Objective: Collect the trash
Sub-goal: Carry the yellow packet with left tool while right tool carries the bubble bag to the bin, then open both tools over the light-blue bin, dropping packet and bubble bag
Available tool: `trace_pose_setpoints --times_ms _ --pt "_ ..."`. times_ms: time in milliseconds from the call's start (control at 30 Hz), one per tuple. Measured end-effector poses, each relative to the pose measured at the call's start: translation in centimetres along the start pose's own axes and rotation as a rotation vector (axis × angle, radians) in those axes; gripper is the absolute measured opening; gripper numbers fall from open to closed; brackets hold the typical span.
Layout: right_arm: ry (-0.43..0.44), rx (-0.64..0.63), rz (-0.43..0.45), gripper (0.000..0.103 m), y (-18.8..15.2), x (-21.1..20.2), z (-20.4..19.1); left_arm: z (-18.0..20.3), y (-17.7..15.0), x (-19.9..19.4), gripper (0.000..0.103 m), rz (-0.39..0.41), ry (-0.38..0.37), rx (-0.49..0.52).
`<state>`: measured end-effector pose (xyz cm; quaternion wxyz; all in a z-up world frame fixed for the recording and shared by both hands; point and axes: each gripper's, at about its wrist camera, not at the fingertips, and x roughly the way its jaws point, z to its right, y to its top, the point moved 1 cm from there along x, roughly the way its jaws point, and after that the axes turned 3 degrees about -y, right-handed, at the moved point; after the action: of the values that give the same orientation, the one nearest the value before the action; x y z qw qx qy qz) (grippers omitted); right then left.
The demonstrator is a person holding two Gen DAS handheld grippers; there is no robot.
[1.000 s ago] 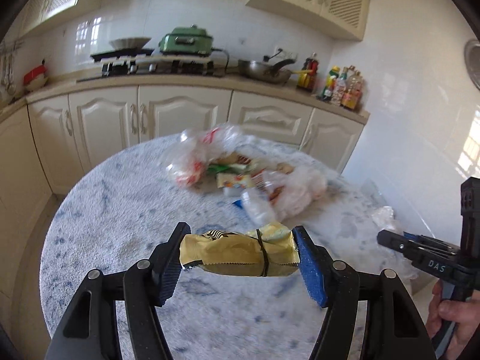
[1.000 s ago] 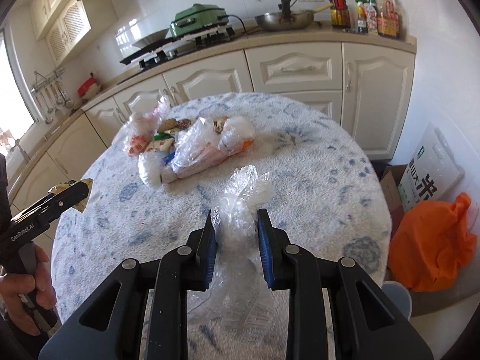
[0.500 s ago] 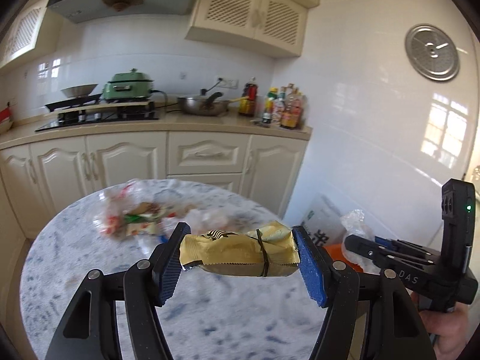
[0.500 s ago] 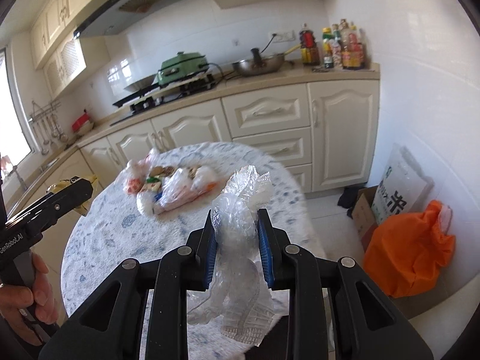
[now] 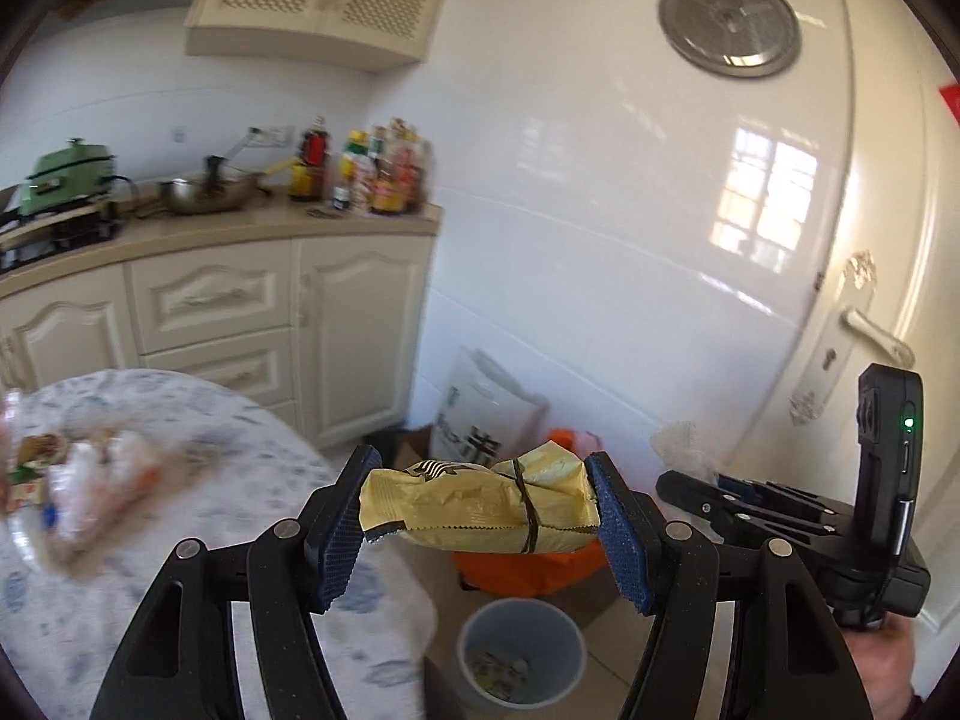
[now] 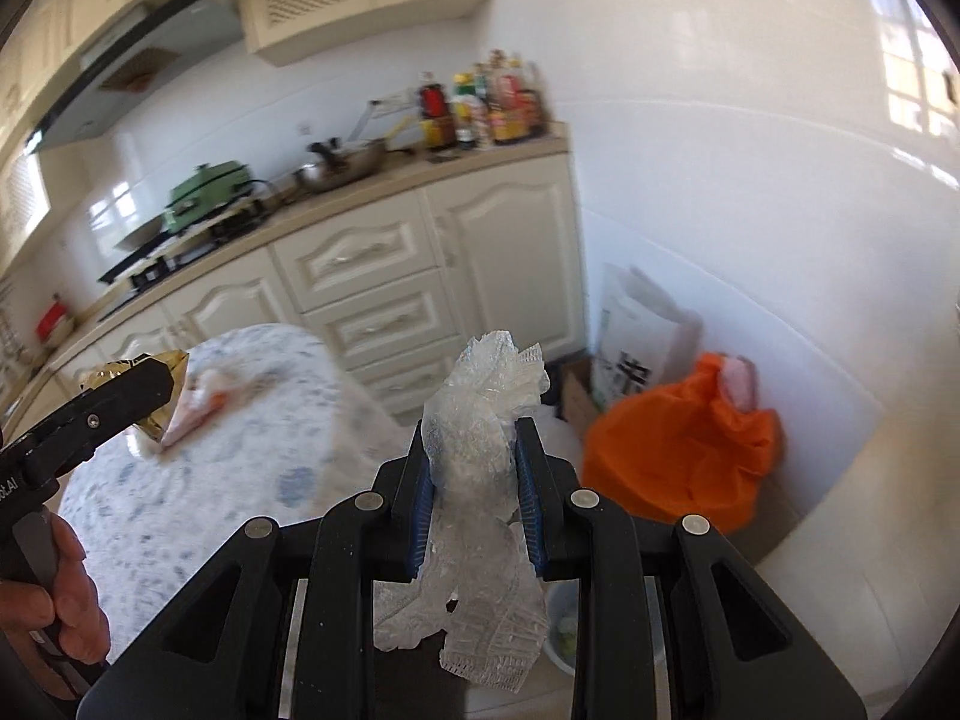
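Observation:
My left gripper (image 5: 480,519) is shut on a yellow snack wrapper (image 5: 474,507), held crosswise between the blue pads over the floor past the table edge. Below it stands a small grey bin (image 5: 521,654) with some scraps inside. My right gripper (image 6: 474,480) is shut on a crumpled clear plastic bag (image 6: 480,420) that hangs down between its fingers; the bin (image 6: 561,624) shows only as a sliver behind that bag. The right gripper (image 5: 720,495) appears at the right of the left wrist view, and the left gripper (image 6: 120,396) at the left of the right wrist view.
The round table (image 5: 198,450) with a blue-patterned cloth still carries a heap of bags and wrappers (image 5: 90,474). An orange bag (image 6: 678,450), a white sack (image 6: 642,330) and a cardboard box (image 6: 576,390) sit against the tiled wall. Cabinets (image 6: 384,276) and a door (image 5: 870,330) stand nearby.
Both grippers have swung right, off the table toward the corner with the orange bag and grey bin, each keeping its hold. The trash heap has slid to the left edge of both views.

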<state>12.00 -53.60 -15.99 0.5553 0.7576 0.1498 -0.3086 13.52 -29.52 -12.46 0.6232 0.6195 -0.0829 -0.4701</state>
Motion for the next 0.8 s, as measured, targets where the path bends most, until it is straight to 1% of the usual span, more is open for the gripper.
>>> trace_pose_setpoints --times_ms 33,167,333,400,467,567,667,700,800 --pt "-0.030 0.021 -0.016 0.025 -0.5 0.4 1.8 0.5 0.0 1.3 0.064 -0.022 -0.013 0.007" --pt "-0.093 0.085 -0.089 0.025 -2.5 2.6 6.7 3.1 -0.9 6.9 0.064 -0.130 -0.069 0.028" --pt "-0.112 0.163 -0.182 0.025 -5.3 6.2 11.2 5.1 -2.8 13.6 0.064 -0.280 -0.119 0.024" --pt "-0.113 0.204 -0.225 0.025 -6.7 8.1 13.0 6.3 -3.8 16.4 0.064 -0.339 -0.127 0.022" --pt "-0.112 0.234 -0.260 0.025 -7.8 9.6 14.4 6.9 -4.9 18.8 0.064 -0.395 -0.130 0.015" --pt "-0.109 0.268 -0.299 0.025 -9.4 11.6 15.7 7.7 -5.4 22.0 0.064 -0.453 -0.125 0.004" --pt "-0.105 0.300 -0.325 0.025 -10.7 13.1 16.8 8.3 -5.5 25.7 0.064 -0.507 -0.124 -0.010" --pt "-0.105 0.306 -0.332 0.025 -10.9 13.5 17.1 8.1 -5.1 27.4 0.064 -0.525 -0.125 -0.014" --pt "-0.109 0.325 -0.354 0.028 -11.8 14.6 18.1 8.3 -4.8 31.0 0.064 -0.576 -0.130 -0.022"
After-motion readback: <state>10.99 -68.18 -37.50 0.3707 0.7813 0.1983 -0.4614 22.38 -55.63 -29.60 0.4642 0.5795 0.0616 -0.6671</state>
